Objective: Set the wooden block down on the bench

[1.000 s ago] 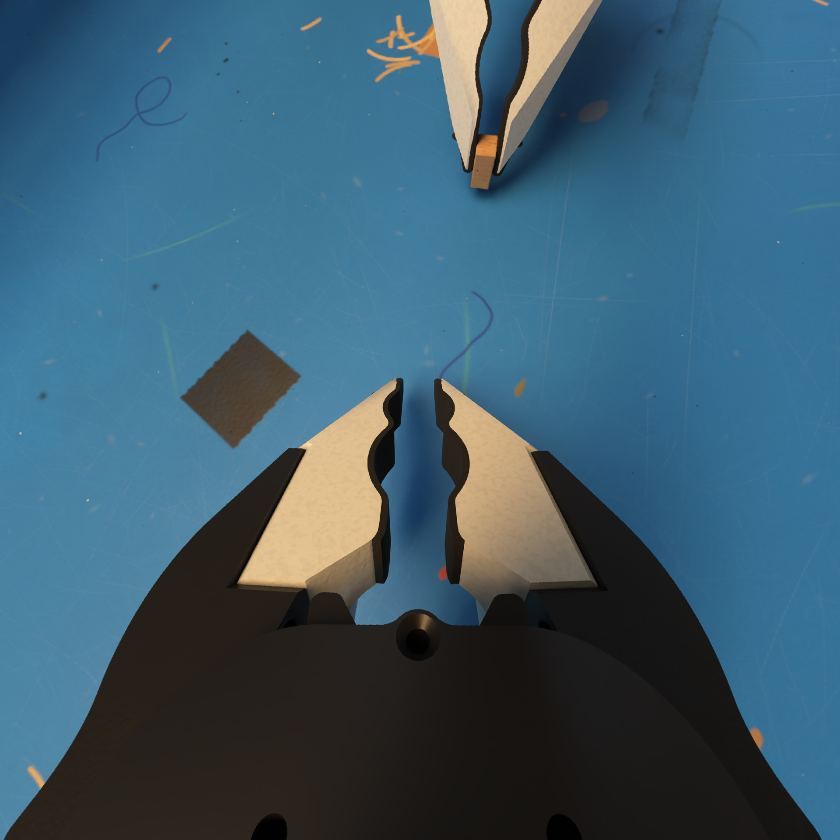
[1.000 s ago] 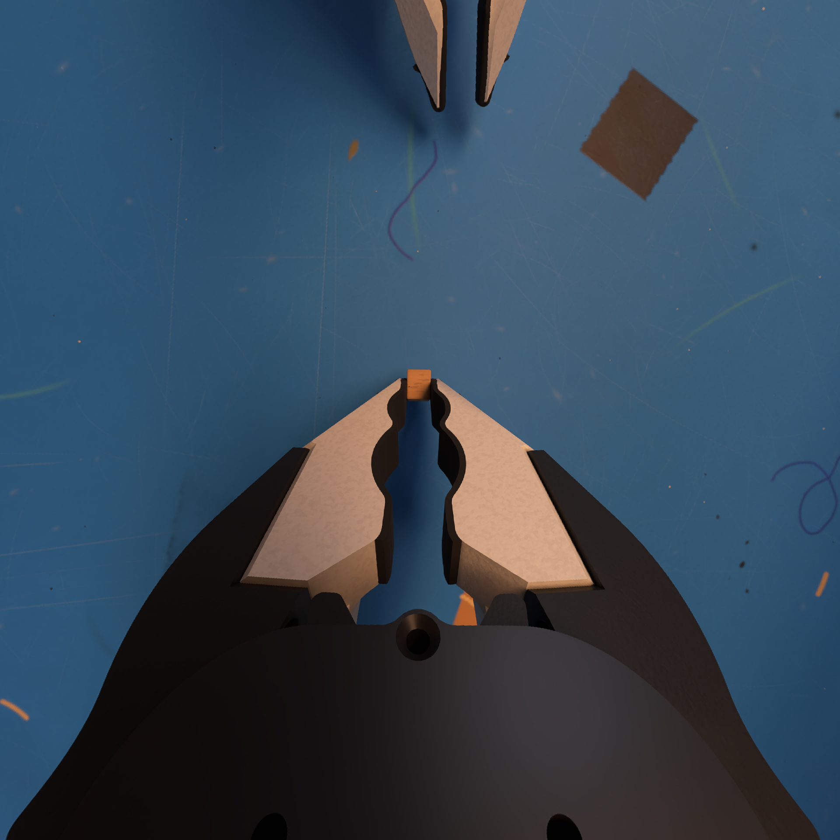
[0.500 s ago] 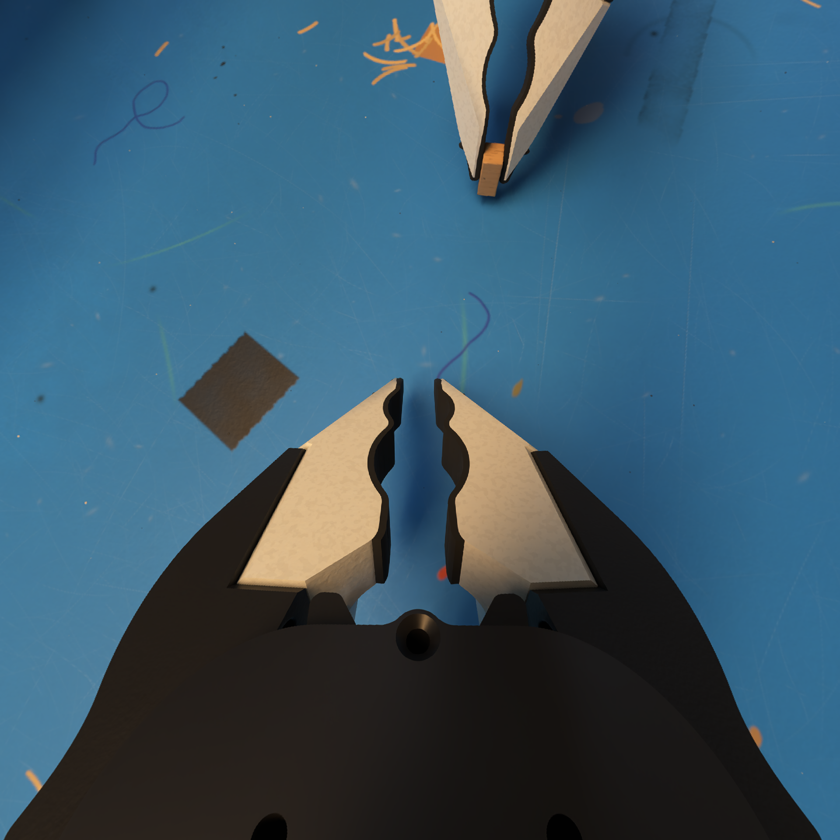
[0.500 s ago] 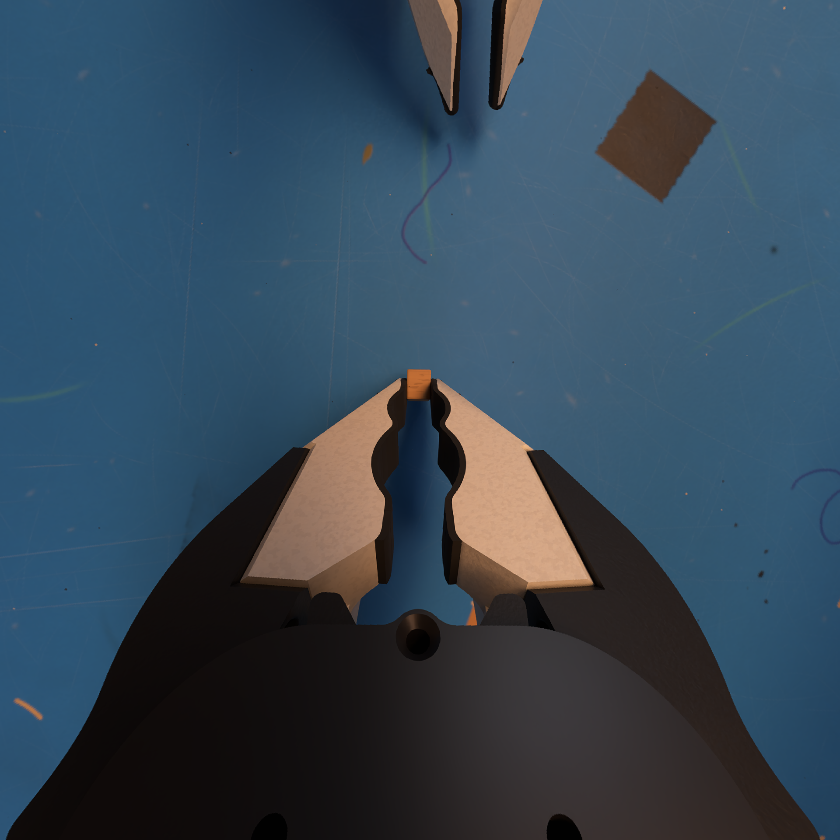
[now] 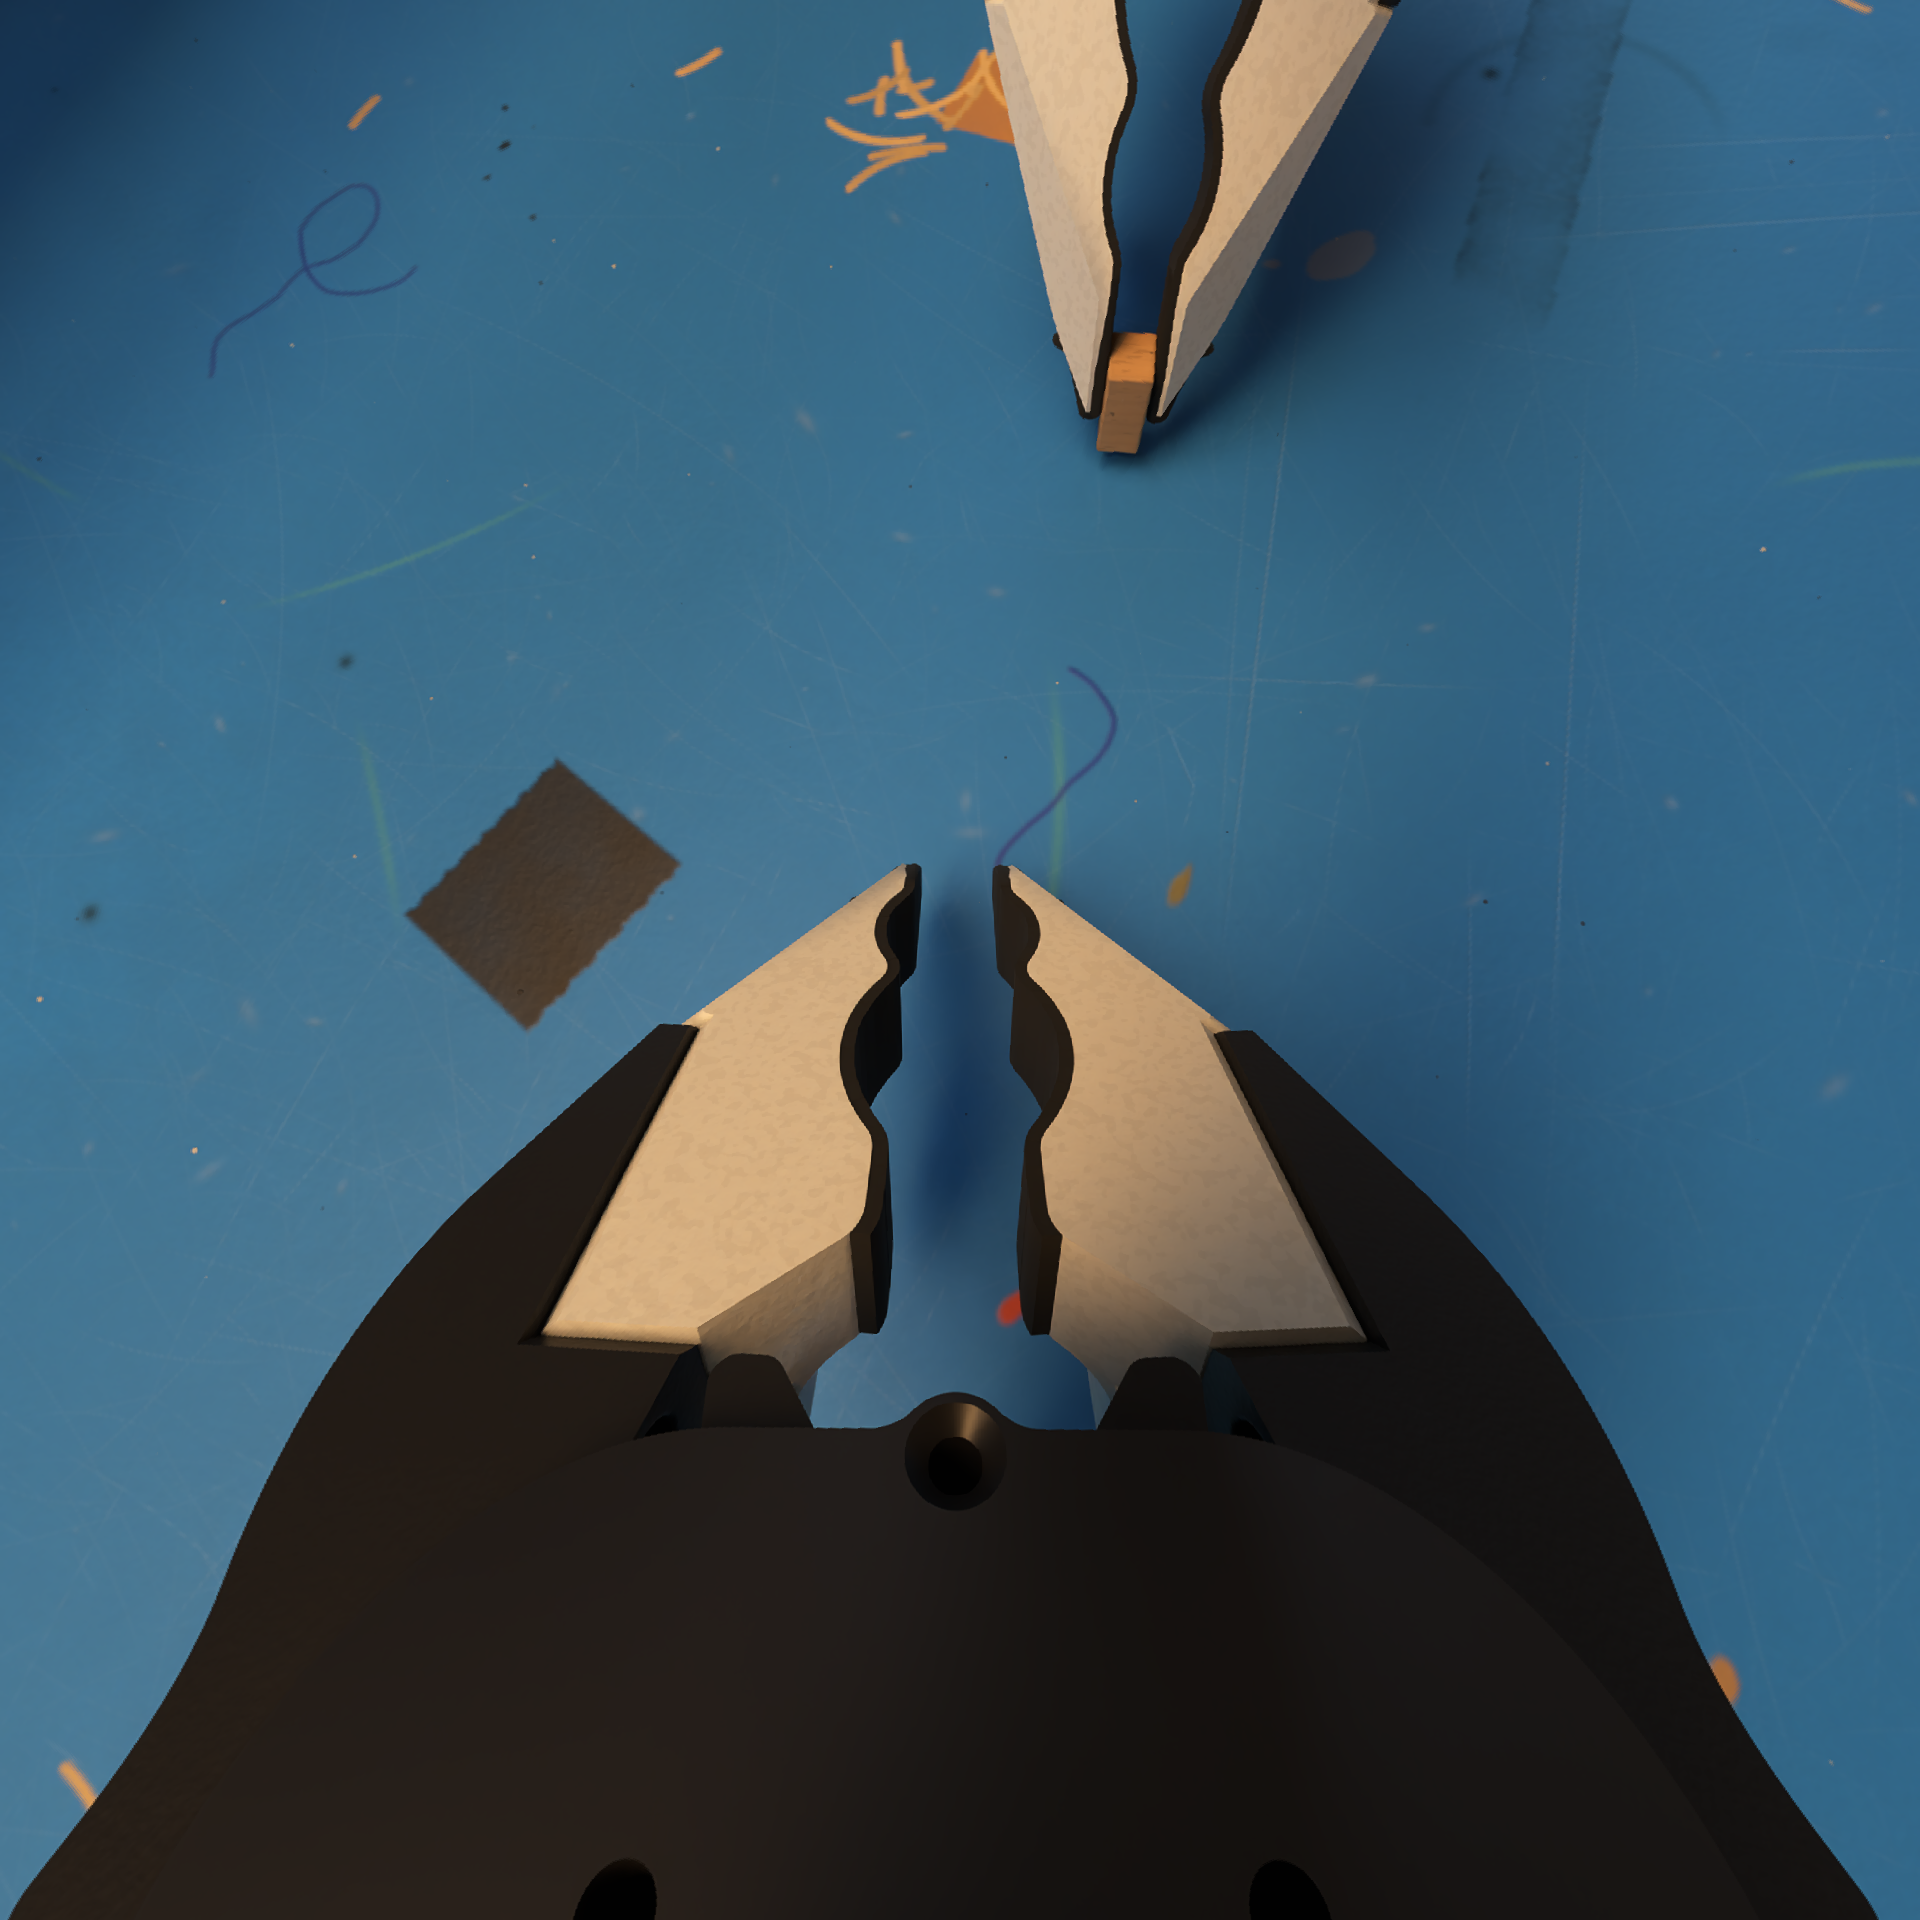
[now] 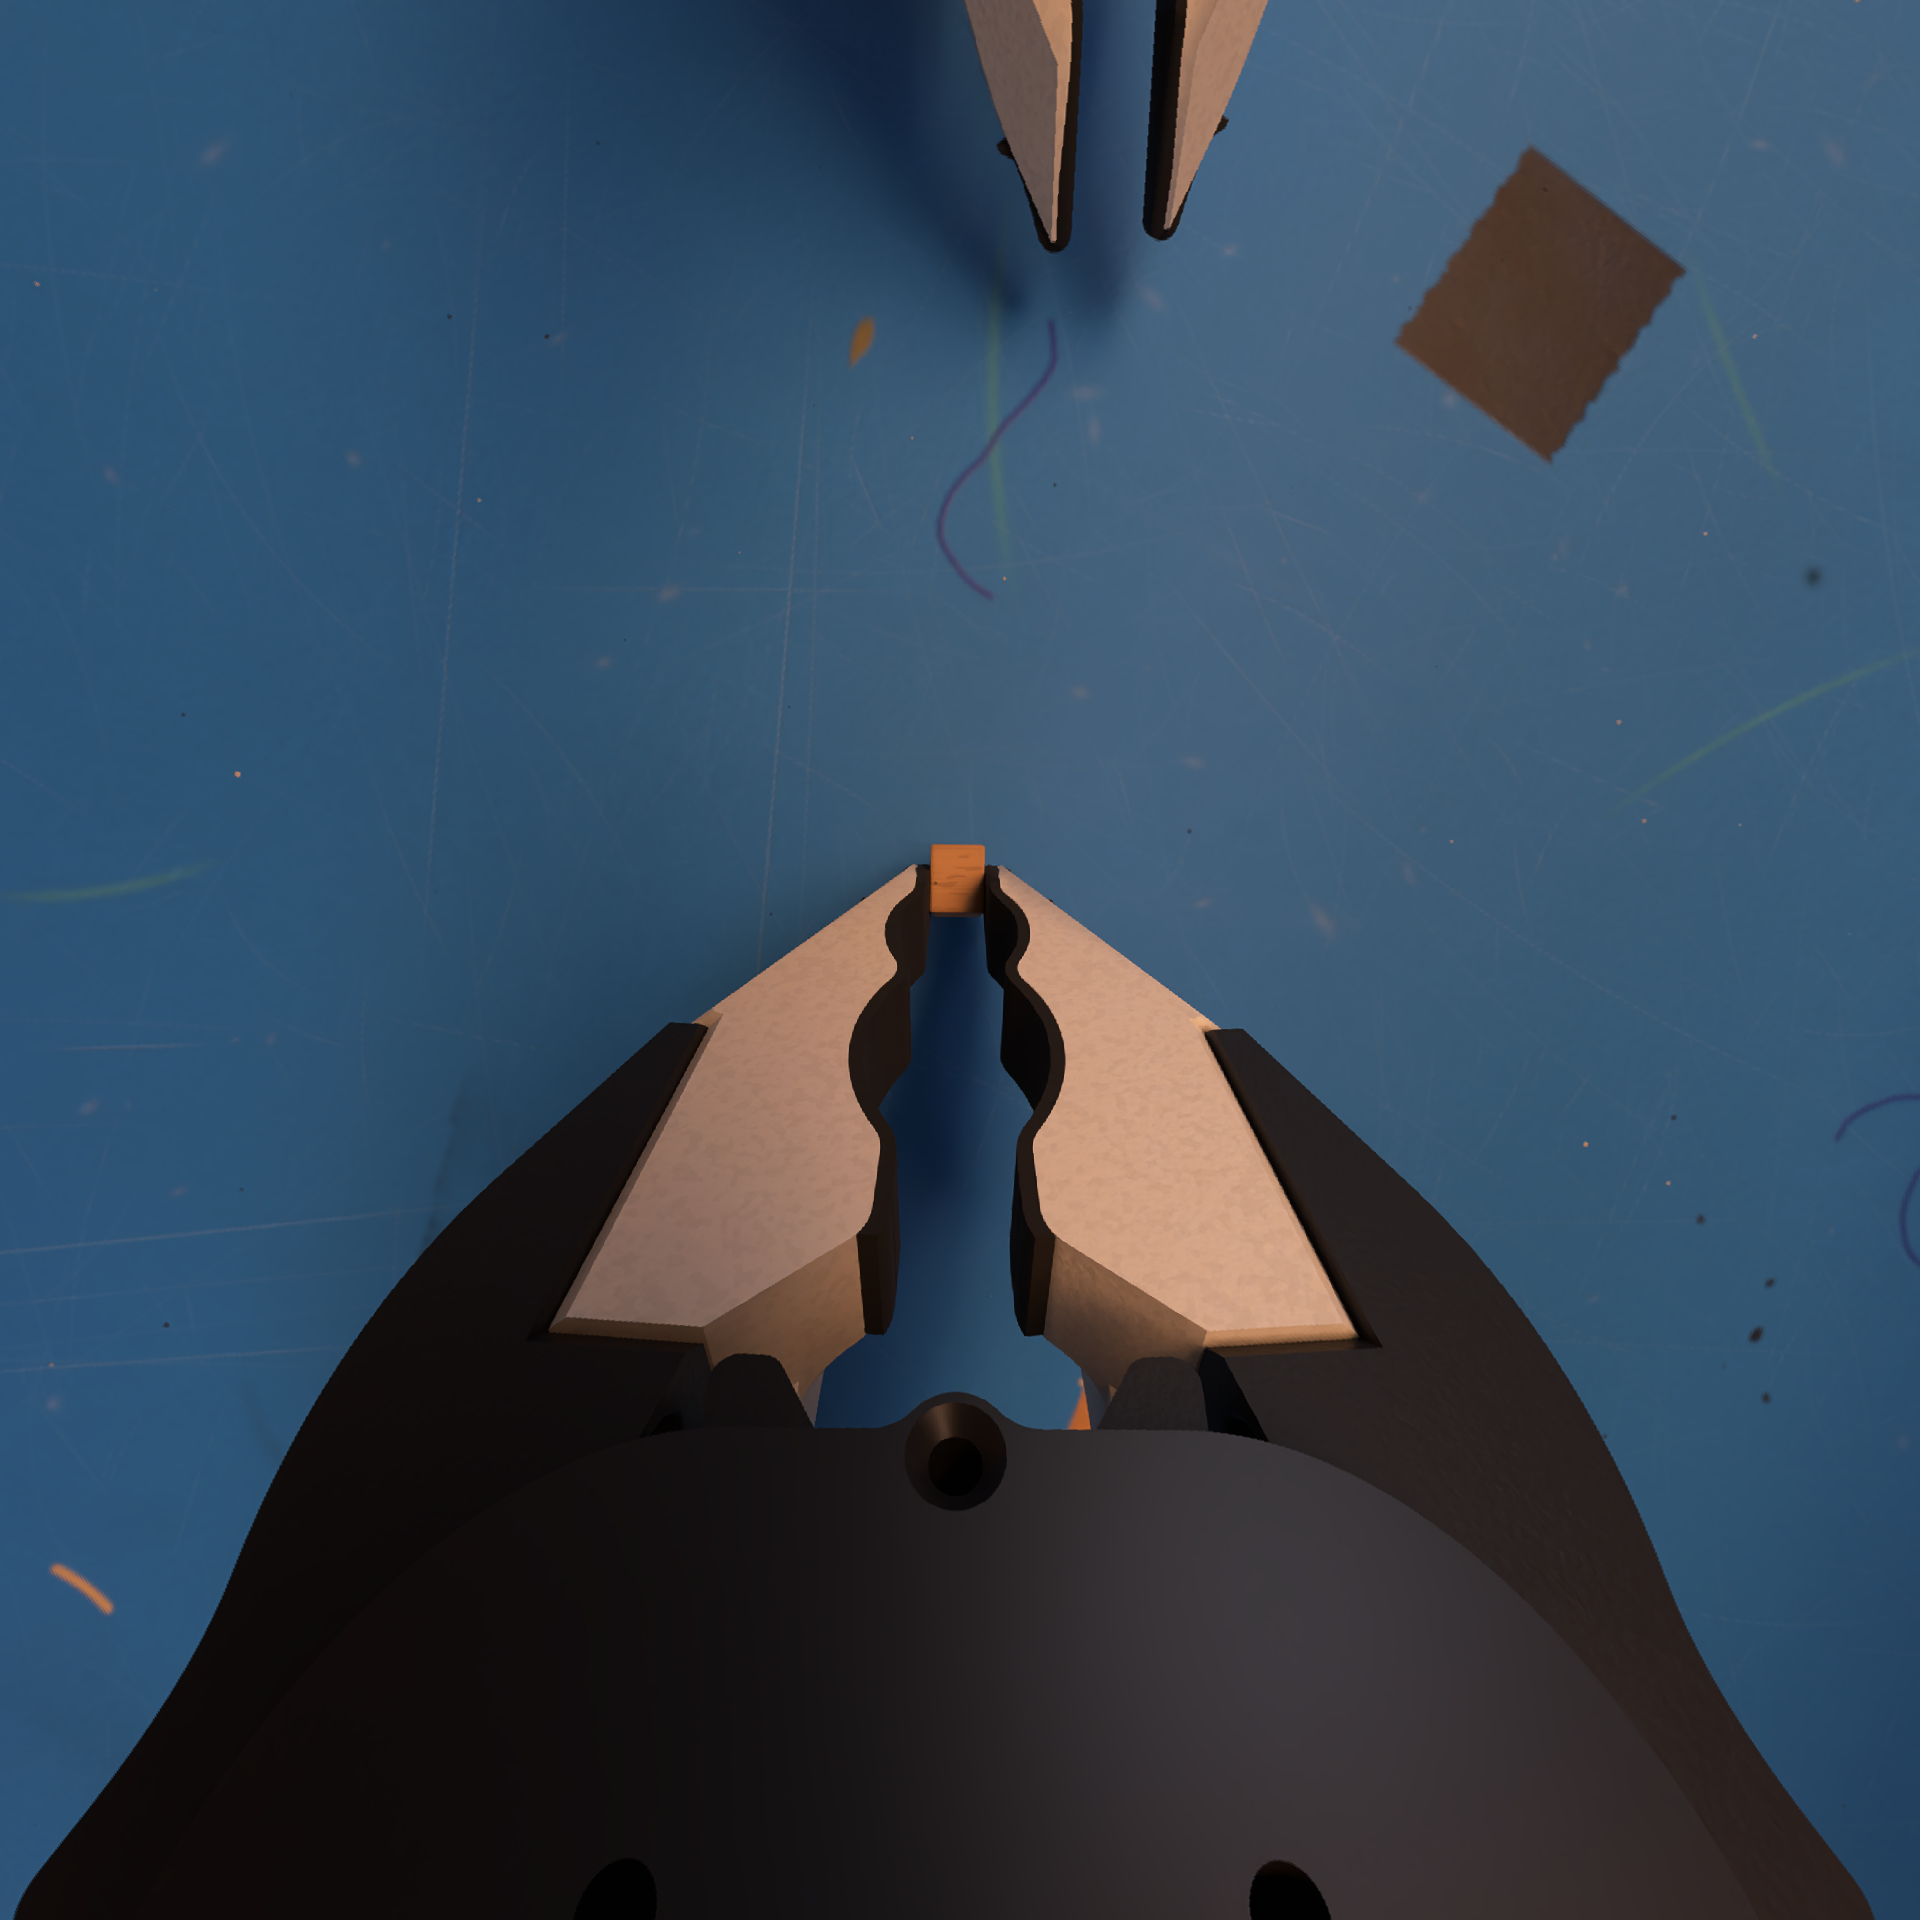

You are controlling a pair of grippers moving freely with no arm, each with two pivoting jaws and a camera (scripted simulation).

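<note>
A small wooden block [image 6: 957, 879] is pinched between the tips of my right gripper [image 6: 957, 885], which is shut on it. In the left wrist view the block [image 5: 1124, 400] sticks out below the right gripper [image 5: 1124, 407], upright and close over the blue bench [image 5: 1558, 935]. I cannot tell whether it touches the bench. My left gripper [image 5: 956, 883] is empty, its jaws a narrow gap apart. It faces the right gripper and shows at the top of the right wrist view [image 6: 1103, 234].
A flat brown square patch [image 5: 542, 894] lies on the bench left of my left gripper; it also shows in the right wrist view [image 6: 1540, 303]. A purple thread [image 5: 1070, 769] lies between the grippers. Orange wood shavings [image 5: 904, 125] lie behind the right gripper.
The right gripper with the block has drifted slightly closer to the left gripper and a little sideways. The left gripper's jaws keep the same narrow gap.
</note>
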